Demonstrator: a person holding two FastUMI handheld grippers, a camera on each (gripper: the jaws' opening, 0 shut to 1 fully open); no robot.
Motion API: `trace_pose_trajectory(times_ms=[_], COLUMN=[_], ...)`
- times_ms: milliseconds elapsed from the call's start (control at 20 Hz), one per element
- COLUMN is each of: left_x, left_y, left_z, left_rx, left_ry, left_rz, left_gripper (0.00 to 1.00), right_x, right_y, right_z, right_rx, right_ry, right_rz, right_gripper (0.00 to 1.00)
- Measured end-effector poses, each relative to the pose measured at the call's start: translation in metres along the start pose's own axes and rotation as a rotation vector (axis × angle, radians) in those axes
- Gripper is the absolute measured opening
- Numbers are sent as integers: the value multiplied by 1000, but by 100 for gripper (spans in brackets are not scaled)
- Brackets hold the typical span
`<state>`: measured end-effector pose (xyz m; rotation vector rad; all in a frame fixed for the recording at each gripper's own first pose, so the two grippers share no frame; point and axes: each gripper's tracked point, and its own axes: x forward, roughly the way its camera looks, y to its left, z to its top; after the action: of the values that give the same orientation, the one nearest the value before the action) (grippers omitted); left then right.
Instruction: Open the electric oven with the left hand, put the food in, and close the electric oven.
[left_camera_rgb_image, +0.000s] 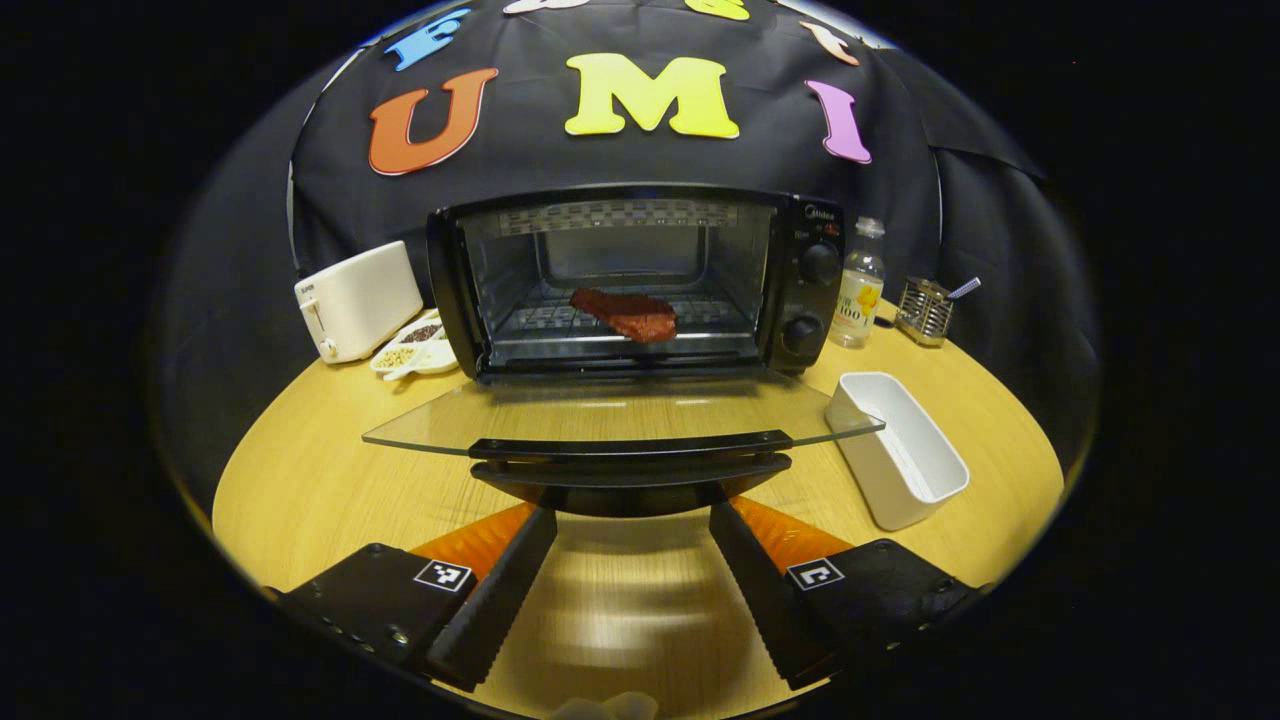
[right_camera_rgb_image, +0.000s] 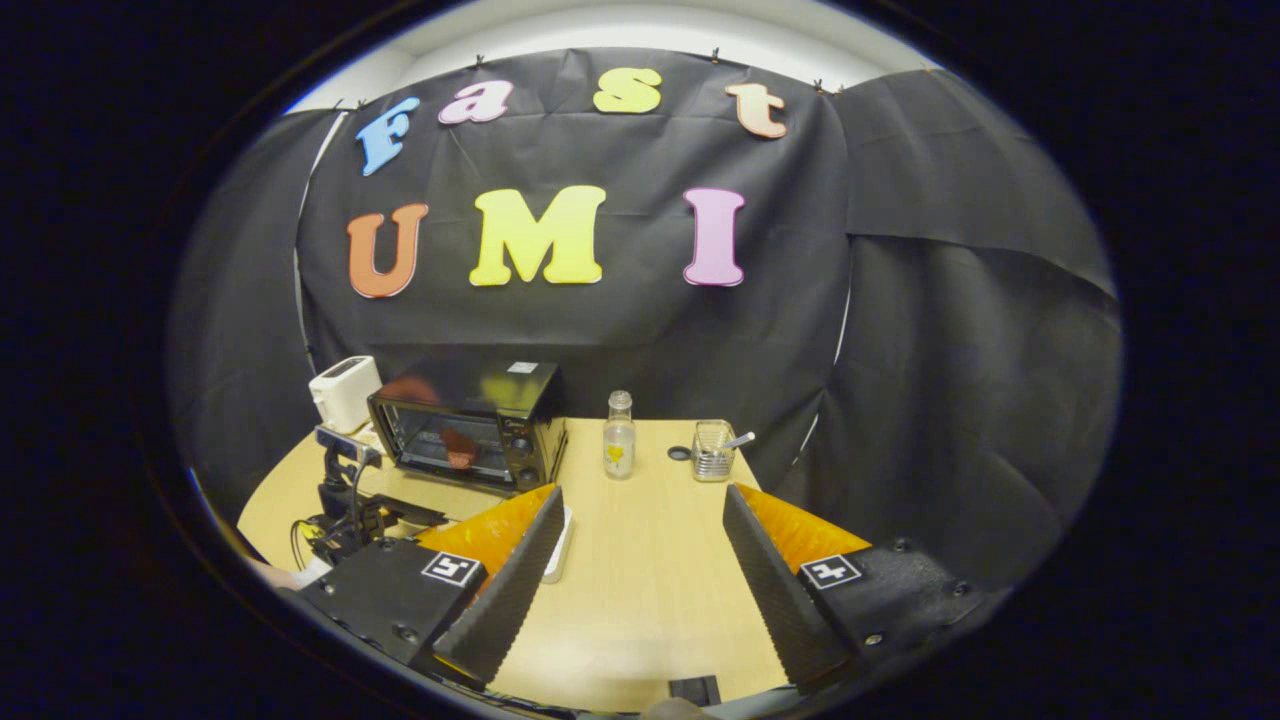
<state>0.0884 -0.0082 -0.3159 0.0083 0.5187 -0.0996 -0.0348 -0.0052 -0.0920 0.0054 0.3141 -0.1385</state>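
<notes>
1. With the food (left_camera_rgb_image: 625, 312) lying on the rack inside the electric oven (left_camera_rgb_image: 640, 280), the loading step looks finished and the closing step is the one in hand
2. The glass door (left_camera_rgb_image: 620, 415) hangs fully down and flat toward the camera, its dark handle (left_camera_rgb_image: 630, 462) at the front edge, just ahead of the left gripper (left_camera_rgb_image: 632, 560)
3. That left gripper has its jaws wide apart with nothing between them; the handle sits just beyond the fingertips, and I can't tell whether they touch it
4. My read on the next move: get under or onto that handle and swing the door up until it meets the oven front, keeping the lift even so the glass does not twist
5. Over in the right gripper view, the right gripper (right_camera_rgb_image: 642, 570) hovers well back above the table (right_camera_rgb_image: 640, 560), jaws apart too, holding nothing, well away from the oven
6. Count time, working outward: one piece of food, one oven, two knobs (left_camera_rgb_image: 812, 298) on its panel
7. Beside it: one white toaster (left_camera_rgb_image: 357, 300), one small sectioned dish (left_camera_rgb_image: 415, 347) of seeds to the left, one bottle (left_camera_rgb_image: 860, 285) and one wire holder (left_camera_rgb_image: 923, 312) to the right
8. Nearest on the right sits one white rectangular container (left_camera_rgb_image: 900, 445), apparently empty
</notes>
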Motion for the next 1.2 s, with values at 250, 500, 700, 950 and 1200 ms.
trace_pose_trajectory(times_ms=[250, 500, 700, 950, 1200], left_x=[-6, 6, 10, 0, -23], left_y=[1, 8, 5, -4, -20], left_z=[59, 113, 130, 115, 104], left_rx=[25, 51, 57, 40, 30], left_ry=[-78, -144, -179, -164, -160], left_rz=[-25, -24, -26, -38, -47], left_gripper=[98, 97, 97, 97, 97], right_x=[7, 3, 4, -6, -15], right_y=[1, -13, -21, -23, -18], right_z=[-4, -3, -5, -4, -9], right_rx=[34, 77, 92, 77, 57], right_ry=[-1, -20, -14, -14, -10], right_rz=[13, -11, -33, -31, 3], right_gripper=[100, 100, 100, 100, 100])
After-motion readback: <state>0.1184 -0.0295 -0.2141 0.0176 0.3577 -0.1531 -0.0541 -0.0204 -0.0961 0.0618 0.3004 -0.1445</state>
